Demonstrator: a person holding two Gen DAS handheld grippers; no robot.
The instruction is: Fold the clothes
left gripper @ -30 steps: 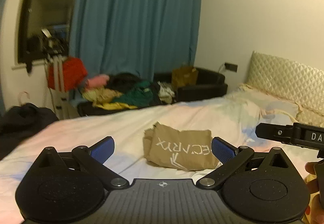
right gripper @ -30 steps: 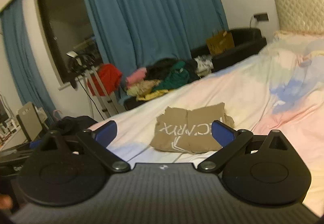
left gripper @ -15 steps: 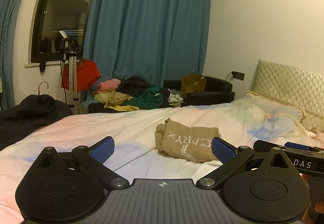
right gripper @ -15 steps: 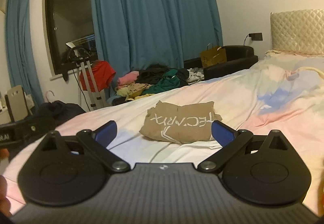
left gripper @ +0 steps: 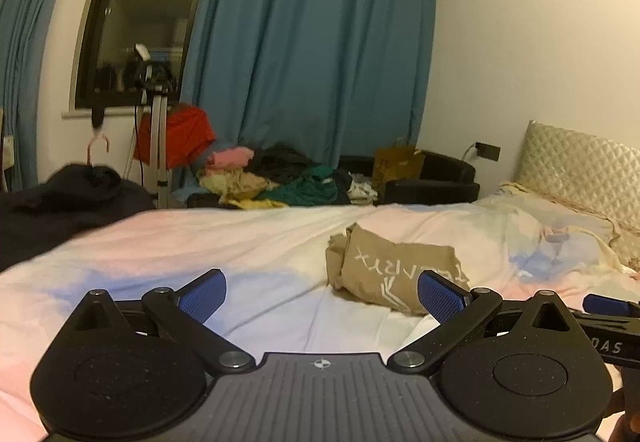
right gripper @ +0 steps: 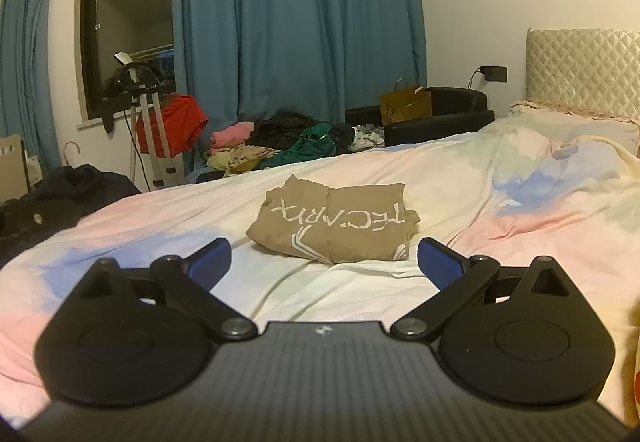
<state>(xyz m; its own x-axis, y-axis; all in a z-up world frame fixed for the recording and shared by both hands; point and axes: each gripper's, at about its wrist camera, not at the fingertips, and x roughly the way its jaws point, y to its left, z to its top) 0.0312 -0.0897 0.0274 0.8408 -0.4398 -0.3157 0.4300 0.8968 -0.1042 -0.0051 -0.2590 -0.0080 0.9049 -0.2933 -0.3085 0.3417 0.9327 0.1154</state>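
A tan folded garment (left gripper: pixel 394 270) with white lettering lies on the pastel bedsheet (left gripper: pixel 240 242). It also shows in the right wrist view (right gripper: pixel 336 222), ahead of the fingers. My left gripper (left gripper: pixel 322 292) is open and empty, low over the bed, with the garment ahead and to its right. My right gripper (right gripper: pixel 324 262) is open and empty, short of the garment. Part of the right gripper shows at the left wrist view's right edge (left gripper: pixel 608 308).
A pile of mixed clothes (right gripper: pixel 280 146) lies beyond the far bed edge, by blue curtains (right gripper: pixel 296 22). A tripod (right gripper: pixel 148 130) with a red cloth stands left. A dark garment (right gripper: pixel 68 194) lies at the bed's left. A quilted headboard (right gripper: pixel 580 74) is right.
Both grippers have dropped lower and levelled out, pulling back a little from the folded garment. Both stay open and empty; the garment has not moved.
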